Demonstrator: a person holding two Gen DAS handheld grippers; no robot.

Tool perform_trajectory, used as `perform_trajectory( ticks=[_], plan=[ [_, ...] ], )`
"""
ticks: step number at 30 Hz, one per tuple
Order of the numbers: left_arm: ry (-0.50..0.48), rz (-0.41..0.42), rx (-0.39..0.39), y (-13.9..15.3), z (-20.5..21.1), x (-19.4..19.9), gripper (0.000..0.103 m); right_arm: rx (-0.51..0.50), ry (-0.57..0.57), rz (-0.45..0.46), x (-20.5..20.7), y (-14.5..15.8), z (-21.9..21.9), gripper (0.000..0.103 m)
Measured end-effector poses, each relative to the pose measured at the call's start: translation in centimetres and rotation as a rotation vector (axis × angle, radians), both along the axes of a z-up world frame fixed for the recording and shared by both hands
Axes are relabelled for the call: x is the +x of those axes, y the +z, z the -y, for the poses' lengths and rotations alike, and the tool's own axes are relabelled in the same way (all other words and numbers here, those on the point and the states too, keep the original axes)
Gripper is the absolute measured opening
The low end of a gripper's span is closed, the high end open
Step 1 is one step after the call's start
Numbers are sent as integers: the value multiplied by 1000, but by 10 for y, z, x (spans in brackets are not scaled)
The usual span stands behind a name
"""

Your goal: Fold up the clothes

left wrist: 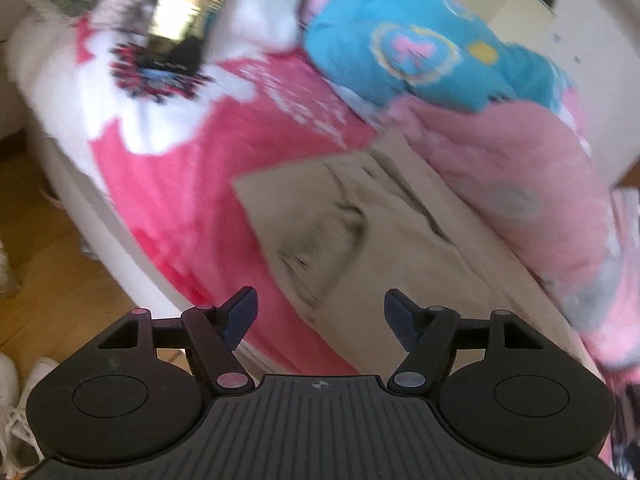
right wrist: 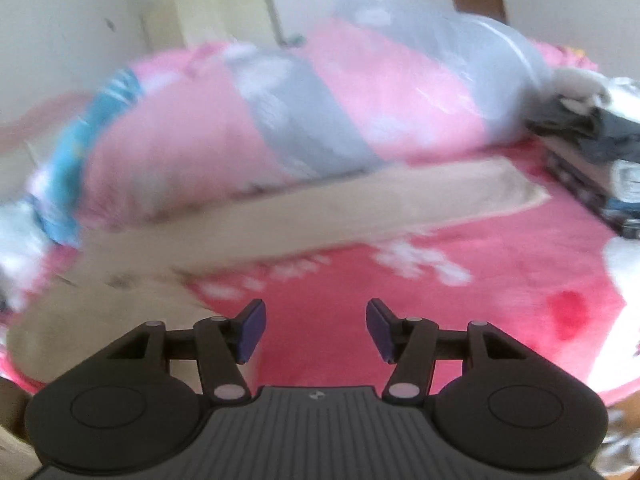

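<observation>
Both views blurred; detail limited.

Left wrist view, left to right: wooden floor (left wrist: 48,272) with white shoes (left wrist: 16,412) at the edge, then the bed under a pink blanket (left wrist: 192,184) with white patches. The beige garment (left wrist: 360,248) lies on the blanket, roughly flat, one straight edge toward the pink, with creases across its middle. Beyond it is a blue patterned bundle (left wrist: 420,52), and to its right a pale pink quilt (left wrist: 520,184). The left tool (left wrist: 320,322) hangs above the near end of the garment, released, nothing between the pads.

Right wrist view, left to right: the broad end of the beige garment sits low left, and a long narrow part runs rightward along the foot of the pale pink quilt, ending in a squared tip. A stack of dark folded items (right wrist: 592,160) sits at the far right. The right tool (right wrist: 316,330) is over bare pink blanket, also released and empty, apart from the garment.

Handling judgement: light, soft woven cloth, no stiffness; it will drape and sag from any single pinch and may drag on the fleecy blanket. Best holds look like hems or corners: the straight edge near the left tool, and the far tip or long edge for the right.

Whether the garment is laid out for folding or already partly folded, I cannot tell.
</observation>
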State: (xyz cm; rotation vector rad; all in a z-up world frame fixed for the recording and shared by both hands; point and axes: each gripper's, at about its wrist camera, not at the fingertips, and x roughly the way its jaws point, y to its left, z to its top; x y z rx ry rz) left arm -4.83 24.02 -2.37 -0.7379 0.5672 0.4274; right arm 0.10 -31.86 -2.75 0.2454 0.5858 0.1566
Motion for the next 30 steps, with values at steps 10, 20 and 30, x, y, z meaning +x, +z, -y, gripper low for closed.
perform_trajectory(
  ticks=[10, 20, 30],
  plan=[
    [-61, 15, -72, -21, 38, 16, 70, 112, 414, -112, -1, -10, -96, 71],
    [-57, 30, -89, -23, 38, 12, 68, -192, 713, -194, -33, -42, -194, 71],
    [-35, 55, -126, -26, 34, 5, 56, -580, 959, 2, -55, -76, -264, 77]
  ],
)
